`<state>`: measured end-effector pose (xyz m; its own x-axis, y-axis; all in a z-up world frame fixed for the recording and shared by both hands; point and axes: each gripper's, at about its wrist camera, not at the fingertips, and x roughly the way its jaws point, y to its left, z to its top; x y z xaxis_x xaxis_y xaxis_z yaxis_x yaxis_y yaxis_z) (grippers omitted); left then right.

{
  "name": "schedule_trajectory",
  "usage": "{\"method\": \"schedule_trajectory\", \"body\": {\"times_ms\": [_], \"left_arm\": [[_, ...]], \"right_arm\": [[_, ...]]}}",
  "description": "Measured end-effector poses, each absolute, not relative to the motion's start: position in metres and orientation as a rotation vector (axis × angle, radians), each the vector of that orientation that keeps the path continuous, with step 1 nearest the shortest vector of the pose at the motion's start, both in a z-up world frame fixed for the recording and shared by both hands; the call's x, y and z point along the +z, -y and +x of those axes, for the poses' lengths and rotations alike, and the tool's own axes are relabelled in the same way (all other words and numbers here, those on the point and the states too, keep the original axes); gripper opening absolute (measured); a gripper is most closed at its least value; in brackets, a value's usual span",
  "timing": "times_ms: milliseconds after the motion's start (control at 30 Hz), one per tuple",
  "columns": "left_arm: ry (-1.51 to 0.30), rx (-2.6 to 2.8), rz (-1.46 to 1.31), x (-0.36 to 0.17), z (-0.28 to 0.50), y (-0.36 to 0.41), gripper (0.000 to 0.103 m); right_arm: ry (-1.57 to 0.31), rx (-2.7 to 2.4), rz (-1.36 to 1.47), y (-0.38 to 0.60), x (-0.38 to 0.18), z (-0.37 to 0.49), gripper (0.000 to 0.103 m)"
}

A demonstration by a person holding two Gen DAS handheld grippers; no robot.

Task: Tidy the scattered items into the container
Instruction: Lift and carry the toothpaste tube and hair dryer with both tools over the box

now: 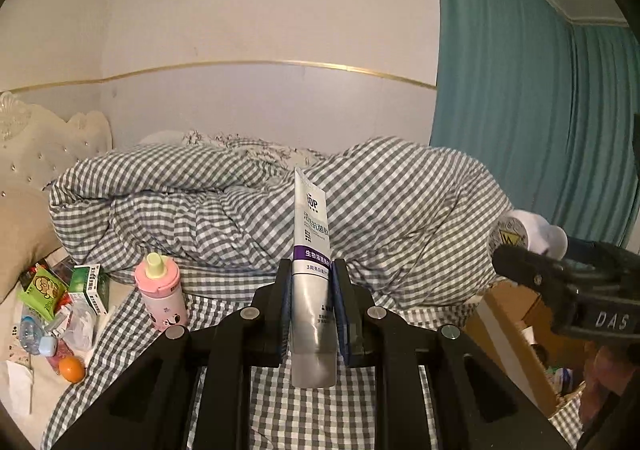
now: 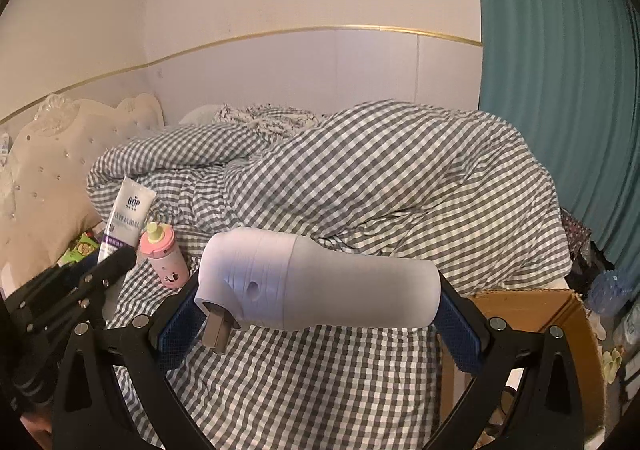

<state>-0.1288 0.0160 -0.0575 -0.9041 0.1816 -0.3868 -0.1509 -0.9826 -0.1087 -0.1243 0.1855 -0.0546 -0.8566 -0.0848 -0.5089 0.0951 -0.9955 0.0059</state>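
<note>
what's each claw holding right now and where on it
Left claw pinches a toothpaste tube near its cap end, tube upright. Right claw clamps a white bottle lengthwise, by its two ends.

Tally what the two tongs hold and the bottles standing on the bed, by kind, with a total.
Toothpaste tube, upright in the left tongs: 1
White spray bottle, crosswise in the right tongs: 1
Pink bottle standing on the checked sheet: 1
Total: 3
</note>
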Motion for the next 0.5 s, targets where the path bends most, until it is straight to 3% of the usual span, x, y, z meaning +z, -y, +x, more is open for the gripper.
{"method": "schedule_trajectory", "body": {"times_ms": [500], "left_arm": [[0.094,2.856,-0.505,-0.024,-0.093,-0.067,0.019]], "right_arm": [[-0.065,-3.065,0.718,-0.239,-0.024,-0.063,0.101]]}}
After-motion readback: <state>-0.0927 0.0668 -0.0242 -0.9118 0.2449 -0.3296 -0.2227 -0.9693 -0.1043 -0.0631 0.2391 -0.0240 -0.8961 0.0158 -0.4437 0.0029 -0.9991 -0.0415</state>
